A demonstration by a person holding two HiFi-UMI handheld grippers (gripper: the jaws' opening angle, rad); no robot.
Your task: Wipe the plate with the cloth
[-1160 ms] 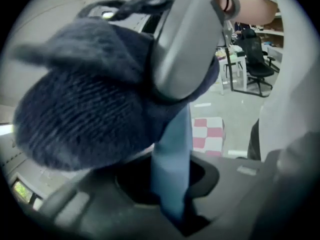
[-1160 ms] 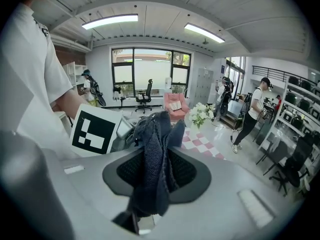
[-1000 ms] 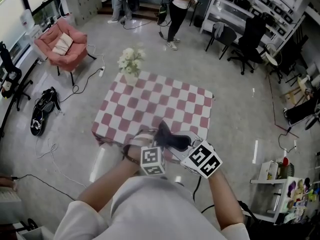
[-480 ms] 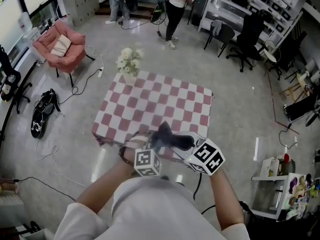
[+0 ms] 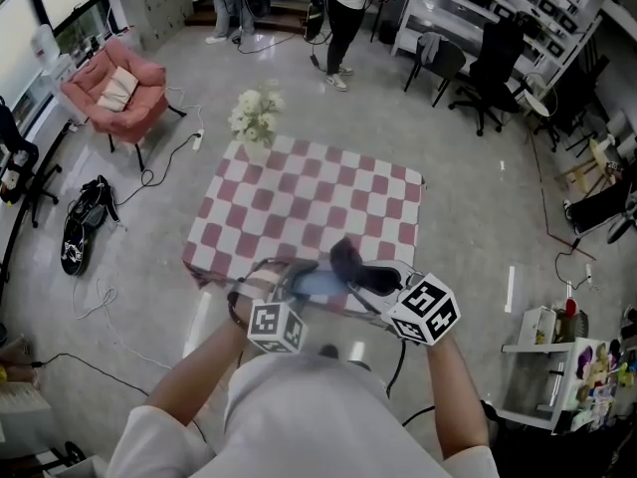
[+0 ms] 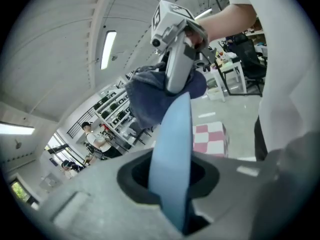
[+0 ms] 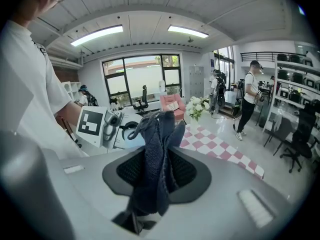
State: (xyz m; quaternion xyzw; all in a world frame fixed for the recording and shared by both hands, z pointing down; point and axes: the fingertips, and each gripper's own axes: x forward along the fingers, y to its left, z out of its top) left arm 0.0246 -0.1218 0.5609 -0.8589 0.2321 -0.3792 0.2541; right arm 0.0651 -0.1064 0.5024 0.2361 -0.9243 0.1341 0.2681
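One checkered table (image 5: pixel 328 207) lies below. Over its near edge the left tool (image 6: pixel 172 194) is clenched on the rim of a blue plate (image 6: pixel 172 144), held in the air, and the right tool (image 7: pixel 150 184) grips a dark cloth (image 7: pixel 159 144) that touches the plate.

Right hand-held gripper (image 7: pixel 156 174): jaws clamped on dark cloth (image 7: pixel 158 134).
Left of cloth, left hand-held gripper (image 7: pixel 122 129) with pale plate (image 7: pixel 134 133); checked counter (image 7: pixel 220 149) beyond cloth.
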